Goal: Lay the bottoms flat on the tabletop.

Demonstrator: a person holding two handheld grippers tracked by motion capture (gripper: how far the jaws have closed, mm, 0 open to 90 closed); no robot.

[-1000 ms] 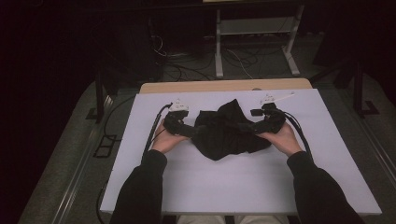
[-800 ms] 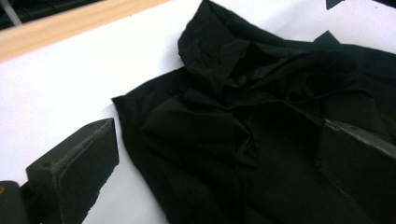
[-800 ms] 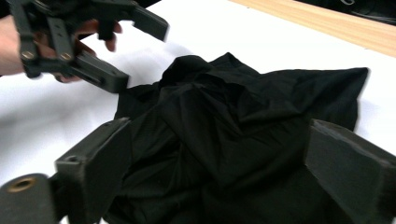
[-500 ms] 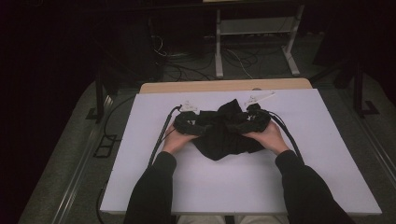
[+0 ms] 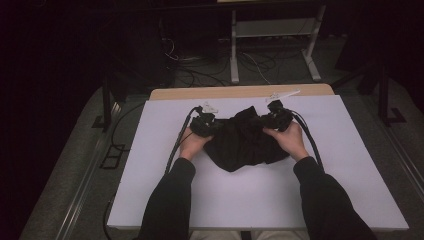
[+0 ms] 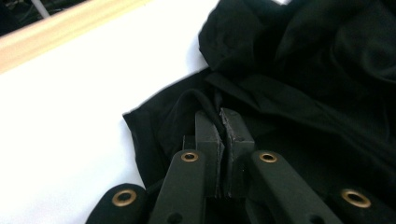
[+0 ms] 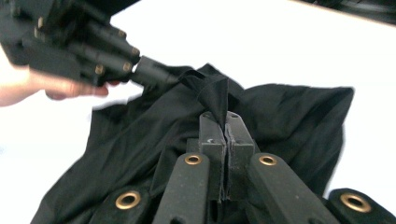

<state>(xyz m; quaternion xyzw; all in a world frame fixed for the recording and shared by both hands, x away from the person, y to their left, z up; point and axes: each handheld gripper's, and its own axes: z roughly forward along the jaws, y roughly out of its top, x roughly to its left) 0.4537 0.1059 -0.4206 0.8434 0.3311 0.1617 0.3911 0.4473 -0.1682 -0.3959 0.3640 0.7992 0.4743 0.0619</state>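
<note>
In the high view, the left claw (image 5: 212,126) is sitting left of centre, pinching the left edge of a crumpled black garment (image 5: 243,142) that is lying in the middle of the white worktop (image 5: 150,170). In the left gripper view the left claw (image 6: 223,122) has just been closing, and its jaws are now gripping a thin fold of the cloth (image 6: 299,88), which is spreading away toward the upper right of that frame.

Moving right, the right claw (image 5: 270,119) is holding the garment's opposite edge. In the right gripper view the right claw (image 7: 226,123) has likewise just been closing, and it is clamping a small peak of fabric (image 7: 280,116) rising from between its jaws; the other claw (image 7: 154,72) is showing in the upper left.

The garment's long axis is running left to right between the two claws, each hand being equally near its own end, so a spread or lift would likely be pulling along that line.

No brand, label or writing is readable.
</note>
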